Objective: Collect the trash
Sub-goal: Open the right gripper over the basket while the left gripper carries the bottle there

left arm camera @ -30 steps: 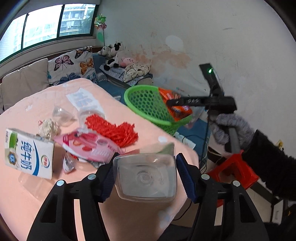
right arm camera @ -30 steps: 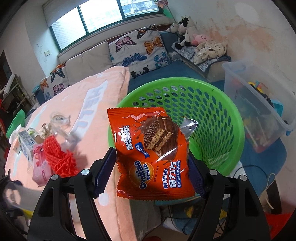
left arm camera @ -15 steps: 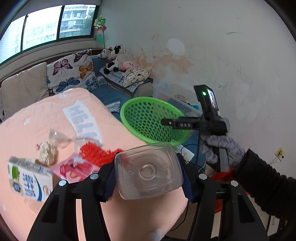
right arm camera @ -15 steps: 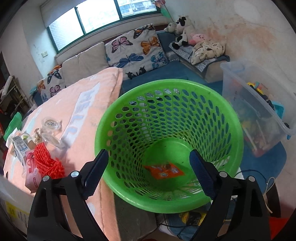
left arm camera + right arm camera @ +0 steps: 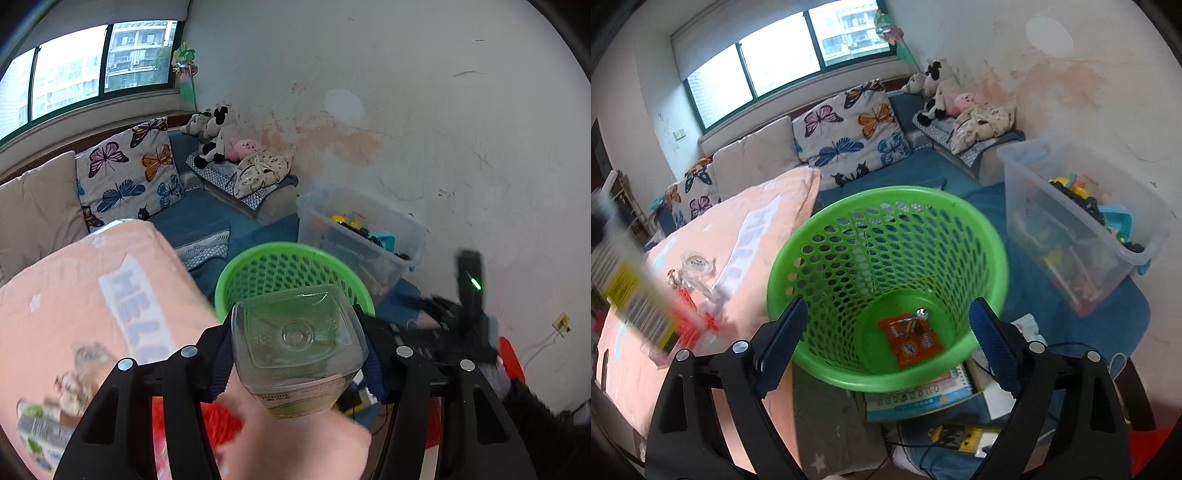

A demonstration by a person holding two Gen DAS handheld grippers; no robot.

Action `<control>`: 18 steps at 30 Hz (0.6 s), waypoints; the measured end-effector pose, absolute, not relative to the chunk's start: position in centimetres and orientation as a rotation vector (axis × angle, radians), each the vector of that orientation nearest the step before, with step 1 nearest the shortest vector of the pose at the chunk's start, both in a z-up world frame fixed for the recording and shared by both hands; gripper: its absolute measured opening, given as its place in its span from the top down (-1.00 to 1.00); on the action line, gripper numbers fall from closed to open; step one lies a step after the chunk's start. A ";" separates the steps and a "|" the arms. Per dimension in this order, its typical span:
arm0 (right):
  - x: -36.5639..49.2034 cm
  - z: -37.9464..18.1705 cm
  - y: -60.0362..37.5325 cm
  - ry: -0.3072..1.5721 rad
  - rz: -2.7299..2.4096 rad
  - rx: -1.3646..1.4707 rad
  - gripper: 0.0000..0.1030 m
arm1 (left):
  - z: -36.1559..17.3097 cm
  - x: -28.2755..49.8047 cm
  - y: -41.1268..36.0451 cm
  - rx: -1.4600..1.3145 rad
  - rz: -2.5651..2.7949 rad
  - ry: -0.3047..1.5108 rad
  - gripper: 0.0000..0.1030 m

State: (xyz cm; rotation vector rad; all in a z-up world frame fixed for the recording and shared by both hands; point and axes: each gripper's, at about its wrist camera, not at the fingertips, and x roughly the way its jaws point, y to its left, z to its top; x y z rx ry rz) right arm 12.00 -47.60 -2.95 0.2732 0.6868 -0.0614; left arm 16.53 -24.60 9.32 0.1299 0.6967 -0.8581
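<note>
My left gripper (image 5: 297, 358) is shut on a clear square plastic bottle (image 5: 295, 332), held up with its base toward the camera. Just behind it stands the green mesh basket (image 5: 266, 262). In the right wrist view my right gripper (image 5: 886, 314) stands open and empty over the near rim of that basket (image 5: 886, 206). An orange snack wrapper (image 5: 910, 338) lies on the basket's floor. A blurred labelled thing (image 5: 631, 291) crosses the left edge of the right wrist view. The other hand-held gripper shows blurred at the right of the left wrist view.
The pink-clothed table (image 5: 92, 280) left of the basket carries a red mesh bag (image 5: 690, 314), a milk carton (image 5: 37, 432) and clear wrappers (image 5: 698, 264). A clear bin of toys (image 5: 1082, 221) stands right of the basket. Books (image 5: 923, 395) lie under it.
The right gripper opened and the orange wrapper dropped to the basket's floor. The left gripper rose with the bottle and moved from the table toward the basket.
</note>
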 end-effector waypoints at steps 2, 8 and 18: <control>11.3 -3.0 -48.0 0.676 -0.065 0.282 -0.72 | 9.2 17.6 -26.4 0.137 -0.858 0.700 -0.08; 9.7 -3.9 -49.5 0.666 -0.091 0.309 -0.72 | 7.0 20.5 -32.6 0.174 -0.845 0.734 -0.08; 7.3 -7.6 -50.7 0.712 -0.121 0.375 -0.72 | -1.9 24.5 -40.0 0.229 -0.756 0.911 -0.08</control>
